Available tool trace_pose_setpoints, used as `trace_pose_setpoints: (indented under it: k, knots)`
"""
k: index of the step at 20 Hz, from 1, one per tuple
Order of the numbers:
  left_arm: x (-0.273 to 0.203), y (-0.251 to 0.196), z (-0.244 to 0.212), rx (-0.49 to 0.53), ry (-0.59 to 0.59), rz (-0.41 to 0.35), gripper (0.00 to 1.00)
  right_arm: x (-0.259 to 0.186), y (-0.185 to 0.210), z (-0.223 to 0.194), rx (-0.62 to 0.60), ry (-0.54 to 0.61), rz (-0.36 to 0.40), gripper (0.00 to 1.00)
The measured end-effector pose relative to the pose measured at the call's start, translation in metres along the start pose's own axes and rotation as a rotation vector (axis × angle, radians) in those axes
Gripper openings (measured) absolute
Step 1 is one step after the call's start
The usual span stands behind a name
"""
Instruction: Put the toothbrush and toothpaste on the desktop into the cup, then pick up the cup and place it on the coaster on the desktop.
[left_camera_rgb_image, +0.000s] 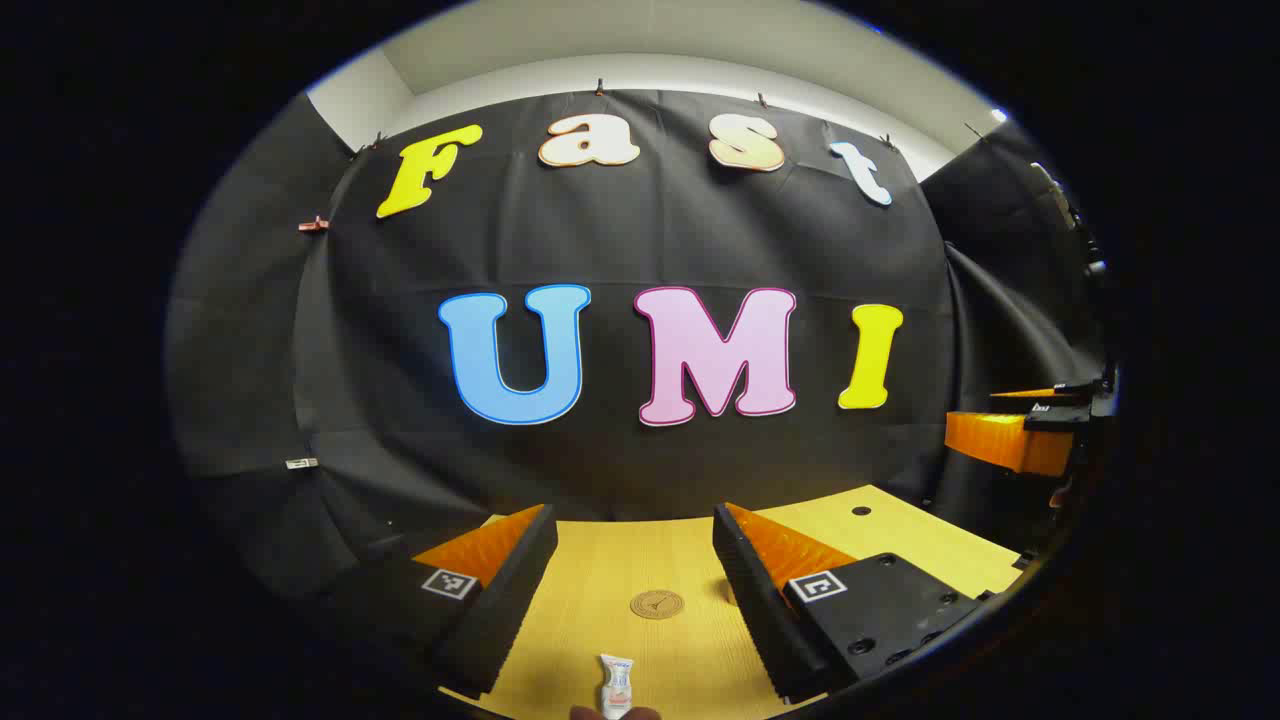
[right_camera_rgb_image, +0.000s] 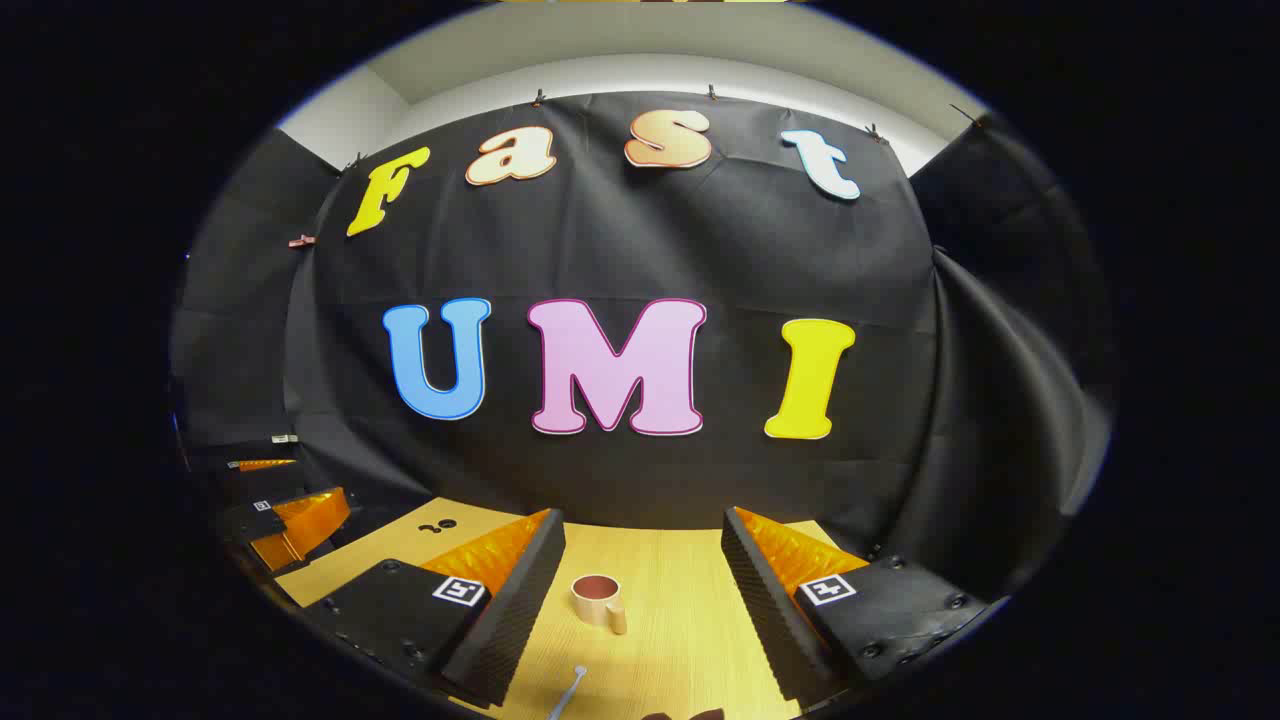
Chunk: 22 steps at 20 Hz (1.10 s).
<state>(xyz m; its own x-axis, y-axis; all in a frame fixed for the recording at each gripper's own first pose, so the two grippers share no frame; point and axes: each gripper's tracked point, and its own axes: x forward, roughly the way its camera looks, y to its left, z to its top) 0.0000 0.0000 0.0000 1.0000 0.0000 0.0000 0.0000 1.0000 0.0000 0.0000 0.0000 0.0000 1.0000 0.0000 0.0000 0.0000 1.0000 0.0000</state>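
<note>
In the left gripper view my left gripper (left_camera_rgb_image: 632, 520) hangs open above the wooden desktop (left_camera_rgb_image: 900, 530), nothing between its fingers. A small white toothpaste tube (left_camera_rgb_image: 616, 685) lies at the bottom edge below it, and a round brown coaster (left_camera_rgb_image: 657, 604) rests farther out. The right gripper (left_camera_rgb_image: 1010, 435) shows at the right edge. In the right gripper view my right gripper (right_camera_rgb_image: 645, 525) is open over the desktop (right_camera_rgb_image: 690, 600). A tan cup (right_camera_rgb_image: 598, 600) with a dark inside stands upright between its fingers, farther off. The toothbrush (right_camera_rgb_image: 566, 693) lies near the bottom edge. The left gripper (right_camera_rgb_image: 290, 520) shows at the left.
The black cloth wall closes off the back and sides of the desk. Small dark holes (right_camera_rgb_image: 438, 525) mark the desktop near its far corners.
</note>
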Motion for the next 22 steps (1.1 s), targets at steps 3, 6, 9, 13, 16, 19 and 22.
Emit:
trace_pose_setpoints:
  k: [3, 6, 9, 13, 16, 19, 22]
  knots:
    - [0.000, -0.001, -0.001, -0.001, 0.004, -0.002, 0.97, 0.000, 0.001, -0.002, -0.001, 0.005, 0.002, 0.97]
    - [-0.001, -0.001, -0.003, 0.000, 0.007, -0.005, 0.97, -0.001, 0.002, -0.003, -0.007, 0.008, 0.003, 0.97]
    - [-0.001, -0.001, -0.005, 0.003, 0.012, -0.005, 0.97, -0.001, 0.002, -0.005, -0.007, 0.016, 0.004, 0.97]
    - [-0.001, 0.001, -0.006, 0.001, 0.017, -0.003, 0.97, -0.001, 0.004, -0.004, -0.012, 0.013, 0.004, 0.97]
    - [0.000, 0.002, -0.008, 0.001, 0.020, 0.000, 0.97, 0.000, 0.005, -0.005, -0.013, 0.017, 0.007, 0.97]
    - [0.001, 0.002, -0.013, 0.001, 0.033, -0.005, 0.97, 0.000, 0.007, -0.007, -0.013, 0.027, 0.009, 0.97]
    - [0.006, 0.001, -0.035, 0.010, 0.087, -0.010, 0.97, -0.001, 0.008, -0.014, -0.018, 0.043, 0.009, 0.96]
